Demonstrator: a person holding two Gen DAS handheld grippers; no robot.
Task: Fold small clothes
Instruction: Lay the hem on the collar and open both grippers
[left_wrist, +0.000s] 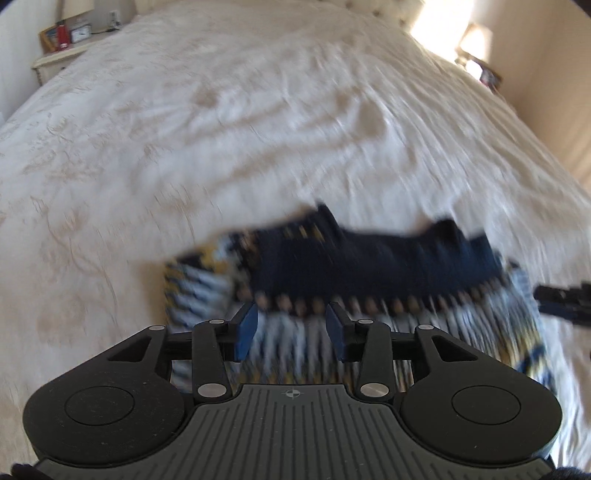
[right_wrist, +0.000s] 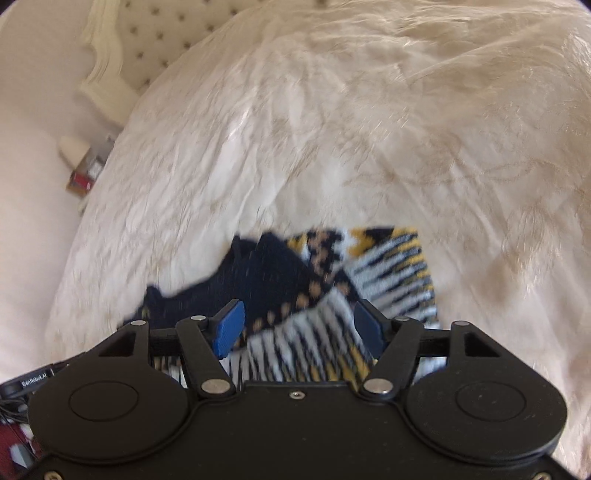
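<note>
A small knitted garment (left_wrist: 369, 266) lies on the cream bedspread, navy at the top with a white, black and yellow pattern below. In the left wrist view my left gripper (left_wrist: 291, 332) hovers just above its patterned lower part, jaws apart, with nothing pinched between the blue pads (left_wrist: 246, 331). The right wrist view shows the same garment (right_wrist: 325, 291) folded over, its navy band slanting across the pattern. My right gripper (right_wrist: 299, 328) stands open wide over it, the cloth lying below the fingers, not clamped. The right gripper's black tip (left_wrist: 565, 299) pokes in at the right edge of the left view.
The bedspread (left_wrist: 221, 129) stretches far ahead of both grippers. A nightstand (left_wrist: 59, 55) with a clock and red items stands at the far left corner. A tufted headboard (right_wrist: 155, 40) and small boxes (right_wrist: 86, 170) lie beside the bed.
</note>
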